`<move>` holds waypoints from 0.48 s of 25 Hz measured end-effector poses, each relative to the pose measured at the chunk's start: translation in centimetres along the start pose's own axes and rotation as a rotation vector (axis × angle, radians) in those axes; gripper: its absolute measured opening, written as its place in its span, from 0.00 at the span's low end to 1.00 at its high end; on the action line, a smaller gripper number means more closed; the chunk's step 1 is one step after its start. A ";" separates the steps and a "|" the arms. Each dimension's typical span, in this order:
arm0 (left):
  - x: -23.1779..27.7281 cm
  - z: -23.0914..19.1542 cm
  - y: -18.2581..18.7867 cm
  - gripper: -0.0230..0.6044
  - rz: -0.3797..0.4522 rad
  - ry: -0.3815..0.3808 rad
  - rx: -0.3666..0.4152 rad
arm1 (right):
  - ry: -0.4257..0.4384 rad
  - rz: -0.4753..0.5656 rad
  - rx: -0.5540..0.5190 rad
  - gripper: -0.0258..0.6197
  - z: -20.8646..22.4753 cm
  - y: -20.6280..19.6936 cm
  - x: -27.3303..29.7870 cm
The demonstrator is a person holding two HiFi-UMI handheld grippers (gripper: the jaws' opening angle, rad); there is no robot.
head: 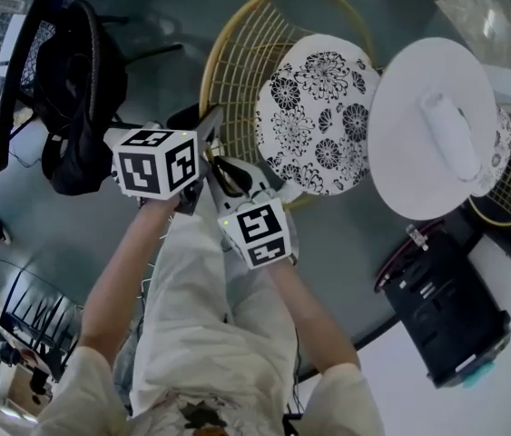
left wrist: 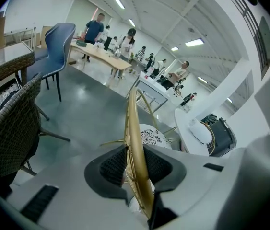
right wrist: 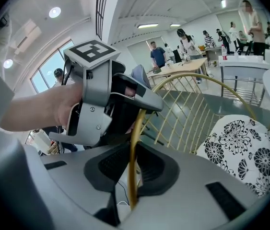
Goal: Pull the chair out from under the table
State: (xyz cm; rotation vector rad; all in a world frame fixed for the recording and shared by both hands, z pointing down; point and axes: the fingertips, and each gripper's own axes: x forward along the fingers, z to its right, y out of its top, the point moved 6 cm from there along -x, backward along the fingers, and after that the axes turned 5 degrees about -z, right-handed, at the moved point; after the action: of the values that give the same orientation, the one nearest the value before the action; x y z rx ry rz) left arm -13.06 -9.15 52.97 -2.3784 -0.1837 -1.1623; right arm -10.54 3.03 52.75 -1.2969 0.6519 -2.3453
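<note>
Your left gripper [left wrist: 135,166] is clamped on the chair's [head: 241,62] gold rim [left wrist: 134,128]: the rim runs up between both dark pads [left wrist: 113,166], which close in against it on either side. Your right gripper [right wrist: 133,169] has its jaws closed on the same rim, a thin gold bar standing between its pads [right wrist: 151,169]. In the head view the 2 grippers sit just beside each other on the near left curve of the chair back, the left one higher along the rim. From the right gripper view, your left gripper shows just beyond, hand wrapped around it.

The chair faces away from you with its wire back toward you. Its flower-print cushion [head: 319,125] meets the edge of the round white table [head: 400,180]. A white roll [head: 450,134] lies on the tabletop.
</note>
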 end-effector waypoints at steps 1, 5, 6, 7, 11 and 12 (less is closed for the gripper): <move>-0.1 0.1 0.0 0.20 0.001 0.004 -0.003 | 0.005 0.000 -0.003 0.13 -0.1 0.1 -0.1; -0.8 0.3 0.2 0.19 0.011 0.020 -0.015 | 0.033 -0.004 -0.018 0.13 -0.5 0.5 -0.3; -1.0 0.4 0.1 0.18 0.014 0.023 -0.017 | 0.040 -0.003 -0.021 0.13 -0.6 0.5 -0.4; -1.2 0.6 0.1 0.18 0.018 0.028 -0.018 | 0.048 -0.002 -0.025 0.13 -0.8 0.5 -0.6; -1.9 1.2 0.3 0.17 0.027 0.048 -0.021 | 0.083 0.000 -0.041 0.13 -1.0 0.9 -1.2; -2.0 1.2 0.5 0.17 0.028 0.054 -0.020 | 0.092 -0.002 -0.044 0.13 -1.0 1.1 -1.2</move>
State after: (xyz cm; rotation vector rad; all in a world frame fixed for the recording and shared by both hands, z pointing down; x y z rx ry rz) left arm -13.28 -8.81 50.64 -2.3557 -0.1216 -1.2198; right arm -10.65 2.97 50.87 -1.2136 0.7351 -2.4169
